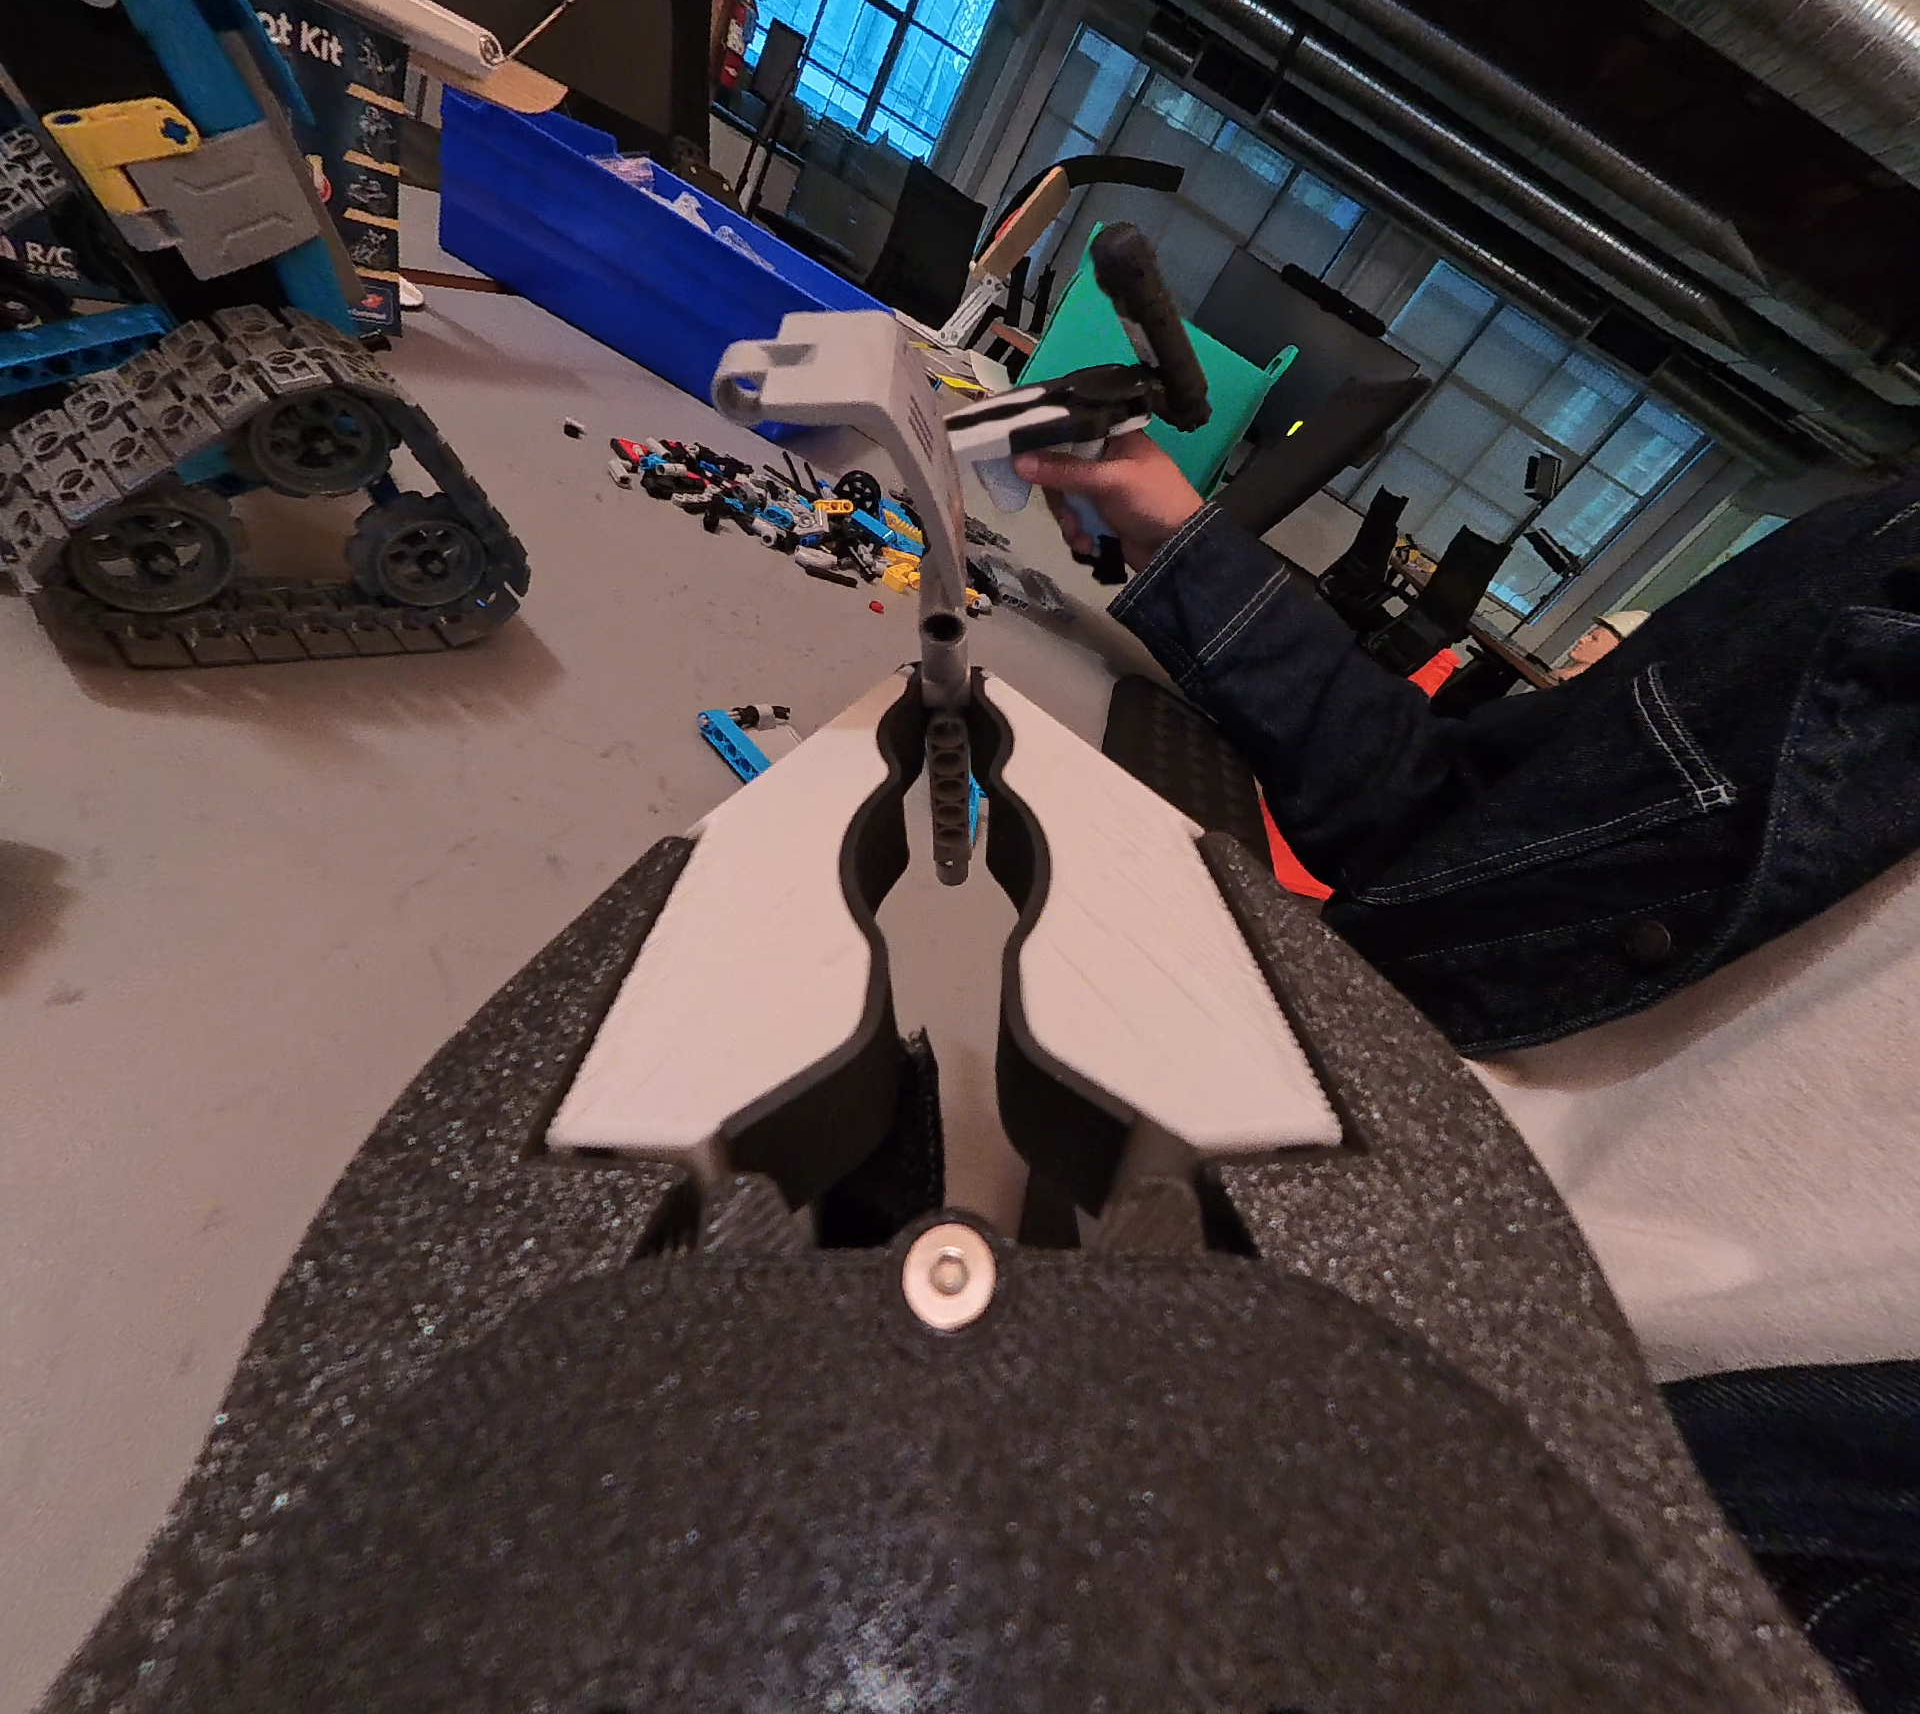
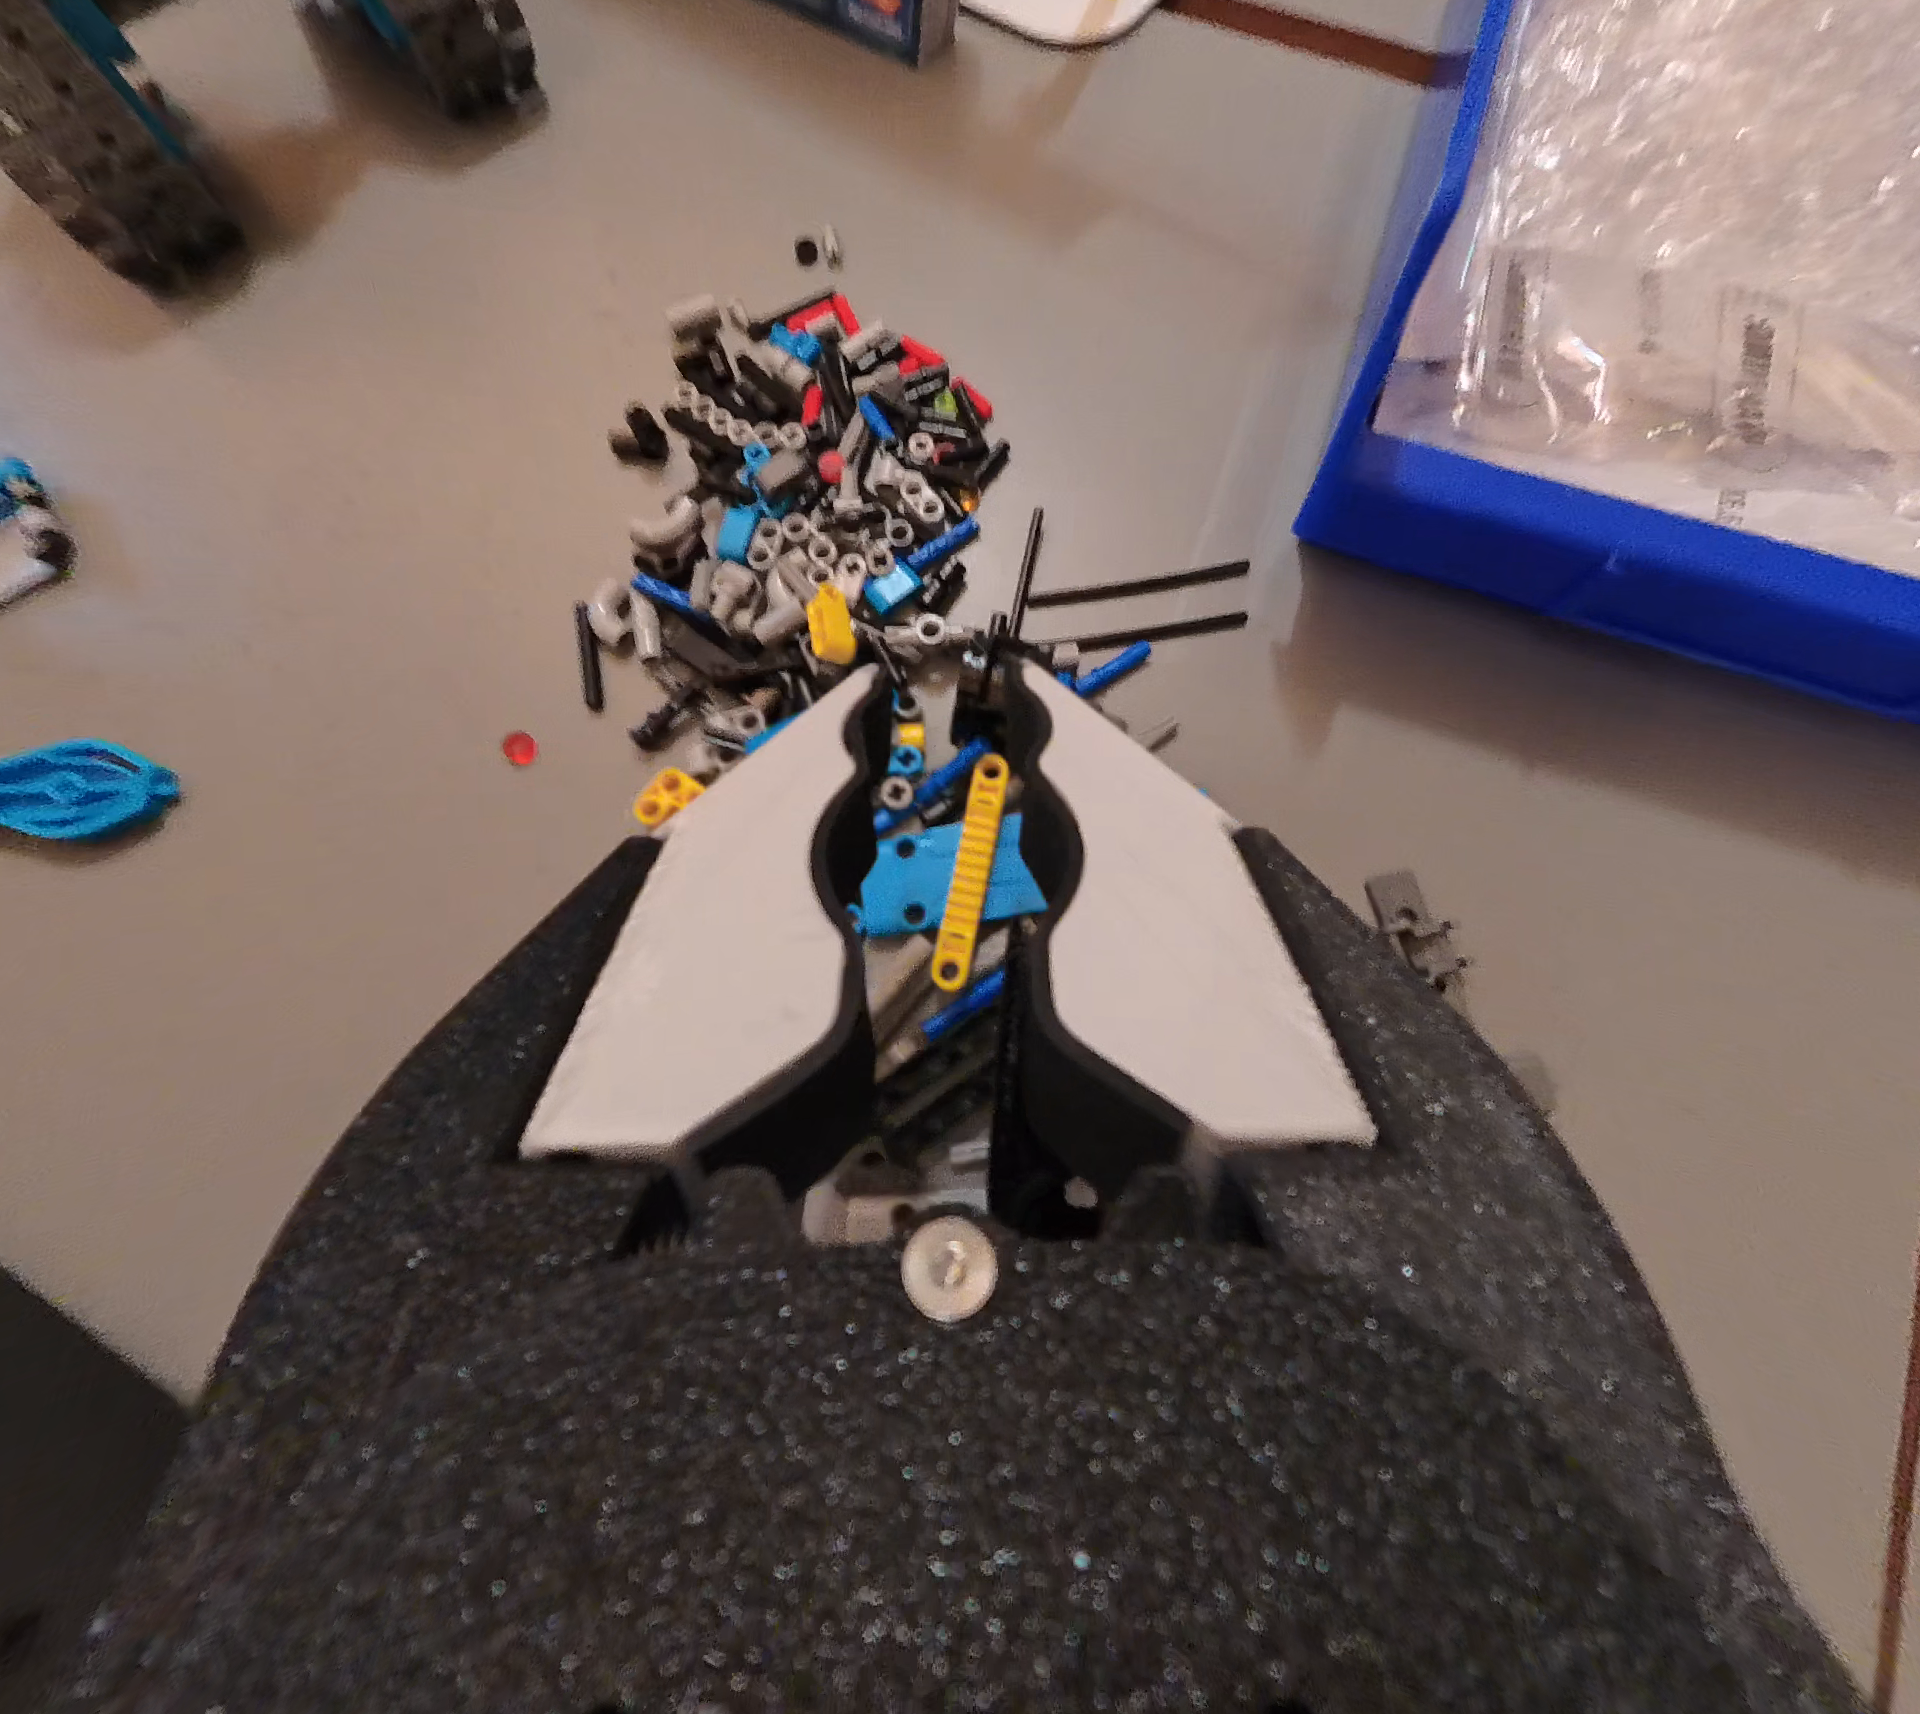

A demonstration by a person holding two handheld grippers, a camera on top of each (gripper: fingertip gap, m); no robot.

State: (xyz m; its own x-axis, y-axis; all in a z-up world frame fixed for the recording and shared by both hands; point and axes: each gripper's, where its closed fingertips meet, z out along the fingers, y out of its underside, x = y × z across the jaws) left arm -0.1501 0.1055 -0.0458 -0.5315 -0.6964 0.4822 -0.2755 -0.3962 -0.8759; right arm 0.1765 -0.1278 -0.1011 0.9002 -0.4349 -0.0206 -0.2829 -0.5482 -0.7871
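Left claw (image 1: 943, 677) narrow, clamped on grey curved beam (image 1: 914, 459); beam's long axis runs straight out from claw tips, rising away, bending left to forked end at far tip; dark pin-hole section sits between fingers.

Right claw (image 2: 940, 677) a little apart, gripping nothing evident; hangs over near edge of loose parts pile (image 2: 810, 501) on desk (image 2: 312, 521); yellow toothed strip (image 2: 971, 869) and blue plate (image 2: 914, 885) lie below gap, strip's length roughly along claw axis.

Tracked vehicle (image 1: 239, 480) far left; blue bin (image 2: 1621, 563) right; right claw nearer pile.

My left claw (image 1: 943, 677) is pinched nearly closed and raised off the table, while my right claw (image 2: 940, 677), fingertips slightly apart, angles downward, gripped by my hand (image 1: 1117, 501).
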